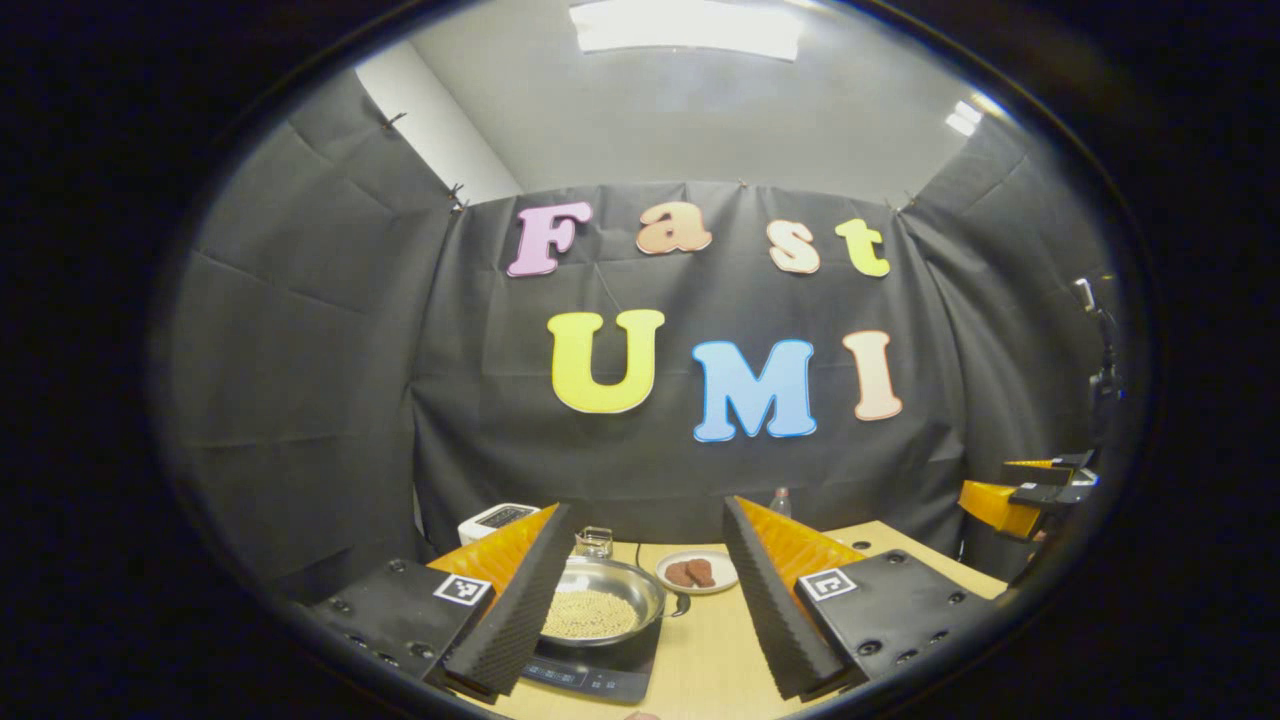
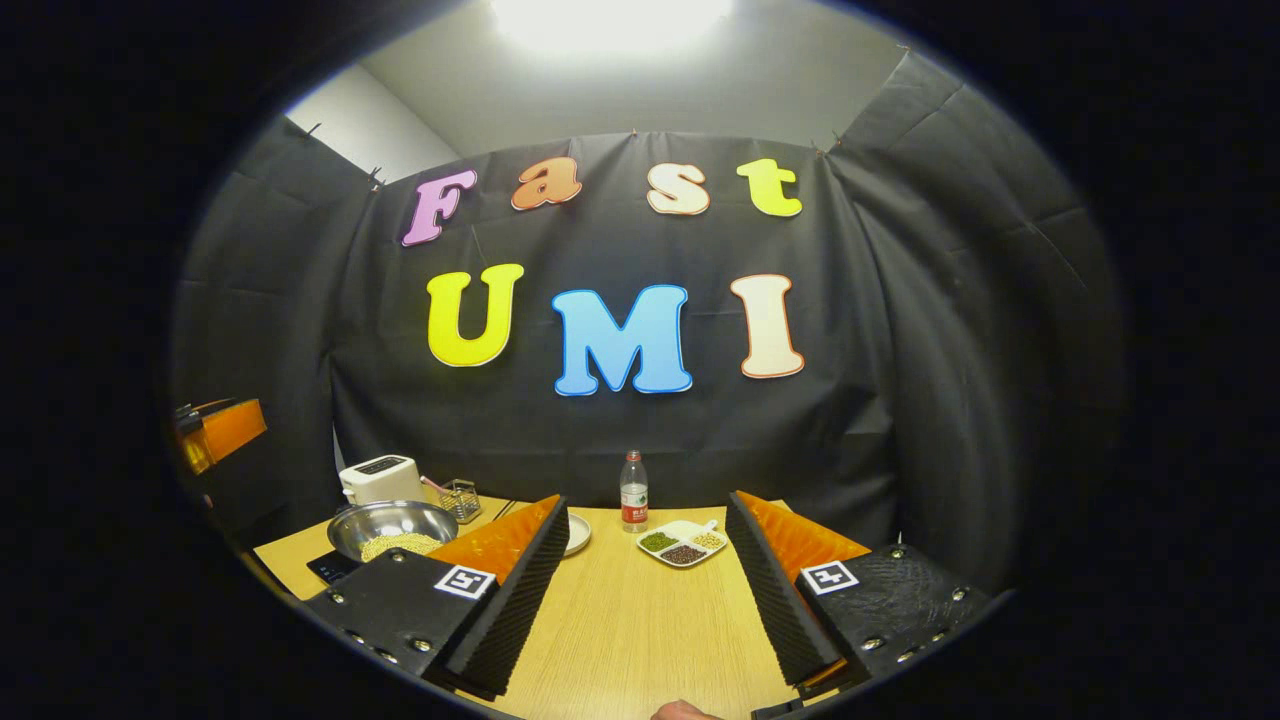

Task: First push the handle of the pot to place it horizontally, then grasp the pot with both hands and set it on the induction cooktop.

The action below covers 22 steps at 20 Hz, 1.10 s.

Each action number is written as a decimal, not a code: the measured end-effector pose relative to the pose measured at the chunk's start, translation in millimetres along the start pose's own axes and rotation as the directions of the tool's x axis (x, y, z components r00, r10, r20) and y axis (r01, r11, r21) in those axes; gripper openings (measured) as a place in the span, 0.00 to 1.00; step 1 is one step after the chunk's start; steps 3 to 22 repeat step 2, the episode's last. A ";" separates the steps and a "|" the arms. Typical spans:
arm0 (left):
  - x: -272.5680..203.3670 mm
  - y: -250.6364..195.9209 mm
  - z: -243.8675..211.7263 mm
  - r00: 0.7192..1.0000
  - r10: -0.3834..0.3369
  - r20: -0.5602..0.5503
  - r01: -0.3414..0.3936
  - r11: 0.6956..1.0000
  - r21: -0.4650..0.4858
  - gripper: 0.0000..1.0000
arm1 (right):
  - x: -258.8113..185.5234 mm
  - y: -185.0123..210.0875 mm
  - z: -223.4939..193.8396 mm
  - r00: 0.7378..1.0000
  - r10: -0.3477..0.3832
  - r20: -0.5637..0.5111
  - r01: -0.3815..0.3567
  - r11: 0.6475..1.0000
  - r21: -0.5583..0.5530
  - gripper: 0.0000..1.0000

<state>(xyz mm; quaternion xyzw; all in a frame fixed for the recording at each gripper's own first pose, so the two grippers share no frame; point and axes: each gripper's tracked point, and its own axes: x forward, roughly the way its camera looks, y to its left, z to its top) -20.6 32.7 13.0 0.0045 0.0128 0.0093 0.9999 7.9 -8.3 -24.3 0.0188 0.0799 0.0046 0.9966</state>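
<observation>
Steel pot sits on cooktop; each gripper wide apart, empty

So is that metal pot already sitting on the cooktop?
Yes, in the left gripper view the pot of pale beans rests on the dark induction cooktop, with both grippers open and clear of it.

Black cloth walls close the booth on three sides, creased and pinned along the top — above them a pale ceiling with a bright light panel. A light wooden surface lies near.
</observation>
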 end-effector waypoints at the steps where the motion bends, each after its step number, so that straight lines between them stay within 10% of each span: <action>1: 0.7 -1.2 0.4 1.000 -0.004 0.003 0.004 1.000 -0.002 0.96 | 0.0 0.6 1.6 1.000 -0.003 0.000 0.003 1.000 0.001 0.96; 22: 3.0 -3.1 3.2 1.000 -0.007 0.009 0.007 1.000 -0.005 0.93 | 0.9 -0.9 2.9 1.000 -0.008 0.005 0.008 1.000 0.001 0.96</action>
